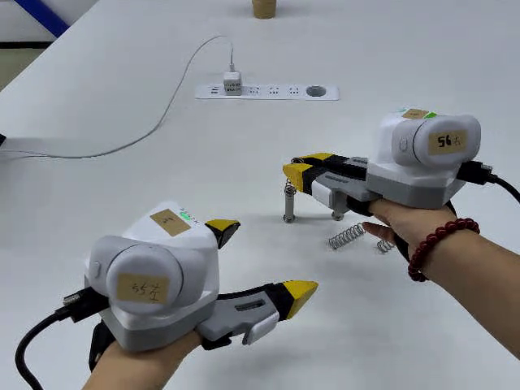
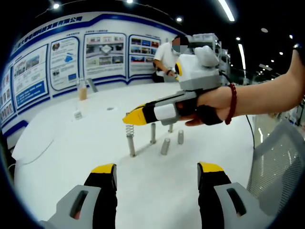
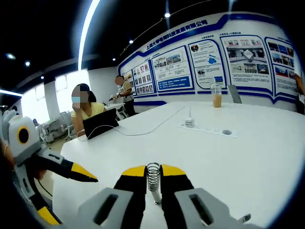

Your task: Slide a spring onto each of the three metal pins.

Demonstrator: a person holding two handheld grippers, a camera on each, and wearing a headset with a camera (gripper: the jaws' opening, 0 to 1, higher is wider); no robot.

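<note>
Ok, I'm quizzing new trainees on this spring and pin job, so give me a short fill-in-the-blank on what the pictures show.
The right gripper is shut on a ____ at the top of a pin.
The left gripper has its jaws ____.
A loose spring lies on the ____ beside the right hand.
Missing words: spring; open; table.

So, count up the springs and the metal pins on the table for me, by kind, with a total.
Springs: 3
Metal pins: 3
Total: 6
</note>
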